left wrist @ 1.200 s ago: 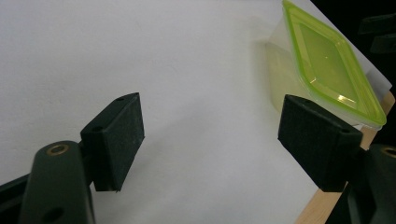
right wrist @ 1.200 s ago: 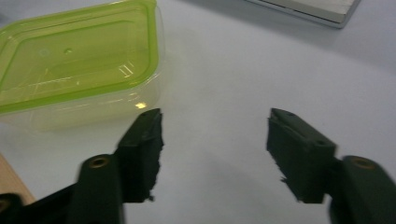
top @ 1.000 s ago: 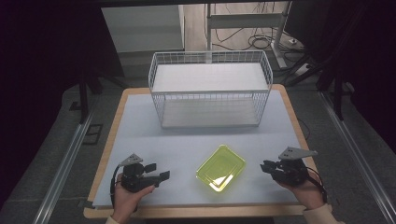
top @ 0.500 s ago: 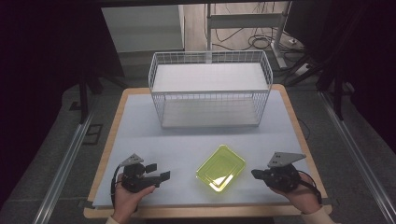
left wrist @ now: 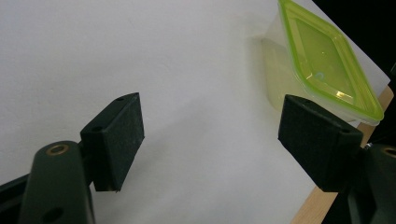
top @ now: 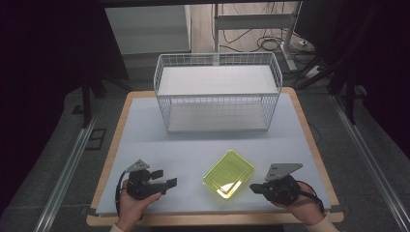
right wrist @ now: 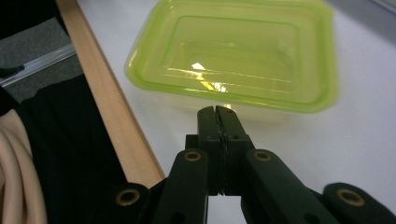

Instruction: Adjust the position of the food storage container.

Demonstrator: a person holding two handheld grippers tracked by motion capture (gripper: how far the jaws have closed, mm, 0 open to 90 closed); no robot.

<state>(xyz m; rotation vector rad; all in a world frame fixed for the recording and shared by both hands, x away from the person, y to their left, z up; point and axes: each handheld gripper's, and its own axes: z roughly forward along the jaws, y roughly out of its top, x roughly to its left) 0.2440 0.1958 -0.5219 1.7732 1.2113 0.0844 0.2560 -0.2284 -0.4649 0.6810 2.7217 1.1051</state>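
A shallow yellow-green plastic container lies on the white table near the front edge, between my two grippers. My left gripper rests at the front left with its jaws wide apart and nothing between them; the container lies ahead of it at the upper right of the left gripper view. My right gripper sits at the front right, jaws pressed together and empty, its tip close to the container's near side.
A white wire basket stands at the back centre of the table. The wooden table edge runs close beside my right gripper. Open tabletop lies between the basket and the grippers.
My right gripper has moved left, toward the container, and now sits close to its right side. The left gripper has stayed in place.
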